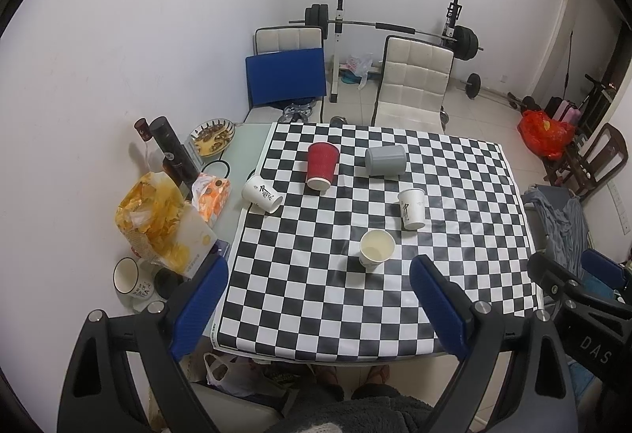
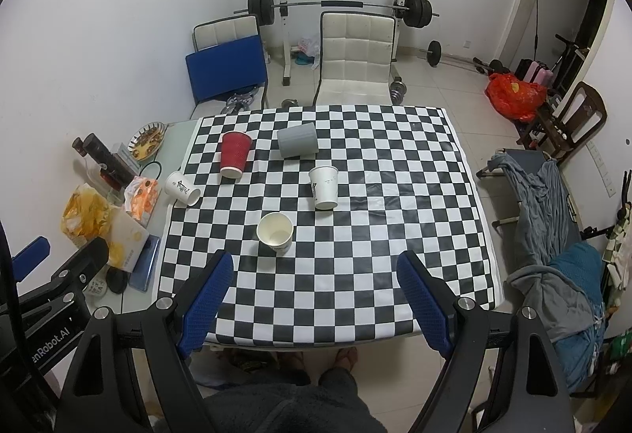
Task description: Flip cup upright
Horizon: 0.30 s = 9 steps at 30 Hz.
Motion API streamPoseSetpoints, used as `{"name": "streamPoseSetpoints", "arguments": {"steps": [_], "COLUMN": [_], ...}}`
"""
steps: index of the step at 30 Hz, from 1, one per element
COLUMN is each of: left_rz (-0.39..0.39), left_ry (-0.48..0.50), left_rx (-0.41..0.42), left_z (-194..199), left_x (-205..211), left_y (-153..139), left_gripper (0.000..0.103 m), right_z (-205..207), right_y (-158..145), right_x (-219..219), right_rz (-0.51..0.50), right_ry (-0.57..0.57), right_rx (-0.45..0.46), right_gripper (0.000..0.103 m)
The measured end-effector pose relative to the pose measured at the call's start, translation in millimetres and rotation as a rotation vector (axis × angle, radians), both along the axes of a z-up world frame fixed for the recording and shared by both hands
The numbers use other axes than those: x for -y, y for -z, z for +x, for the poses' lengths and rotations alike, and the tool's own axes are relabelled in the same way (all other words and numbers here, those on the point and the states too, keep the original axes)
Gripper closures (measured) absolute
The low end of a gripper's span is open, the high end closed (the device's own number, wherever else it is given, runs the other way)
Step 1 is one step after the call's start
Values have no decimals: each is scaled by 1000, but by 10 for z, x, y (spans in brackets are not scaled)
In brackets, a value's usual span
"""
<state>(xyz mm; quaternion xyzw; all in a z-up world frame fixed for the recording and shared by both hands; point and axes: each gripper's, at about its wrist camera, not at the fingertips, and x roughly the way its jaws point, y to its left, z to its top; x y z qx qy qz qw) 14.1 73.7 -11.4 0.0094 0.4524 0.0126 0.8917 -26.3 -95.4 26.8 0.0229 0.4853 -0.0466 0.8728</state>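
Several cups sit on a black-and-white checkered cloth [image 1: 316, 298] [image 2: 355, 295]. A white paper cup [image 1: 376, 247] [image 2: 275, 233] stands upright at the near middle. A red cup [image 1: 322, 165] [image 2: 234, 154], a white printed cup [image 1: 412, 208] [image 2: 324, 187] and a grey cup [image 1: 385, 160] [image 2: 297, 140] stand mouth down. Another white printed cup [image 1: 262, 193] [image 2: 182, 188] lies on its side at the cloth's left edge. My left gripper [image 1: 320, 295] and right gripper [image 2: 316, 287] are open and empty, above the table's near edge.
Left of the cloth are a chip bag [image 1: 158, 216], a tissue pack [image 1: 211, 194], dark bottles [image 1: 173, 152], a snack plate [image 1: 212, 136] and a mug [image 1: 128, 275]. White chairs [image 1: 412, 85] and a barbell rack [image 1: 339, 38] stand behind the table. Clothes on a rack [image 2: 553, 196] hang to the right.
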Motion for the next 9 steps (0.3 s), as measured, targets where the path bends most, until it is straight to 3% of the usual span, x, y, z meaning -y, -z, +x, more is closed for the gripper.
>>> {"name": "streamPoseSetpoints", "arguments": {"steps": [9], "left_rz": [-2], "left_ry": [-1], "left_rx": [6], "left_z": [-38], "left_x": [-6], "left_y": [12], "left_gripper": [9], "right_z": [8], "right_y": [-9], "right_x": [5], "right_rz": [0], "right_ry": [-1], "right_rx": [-1], "right_gripper": [17]}}
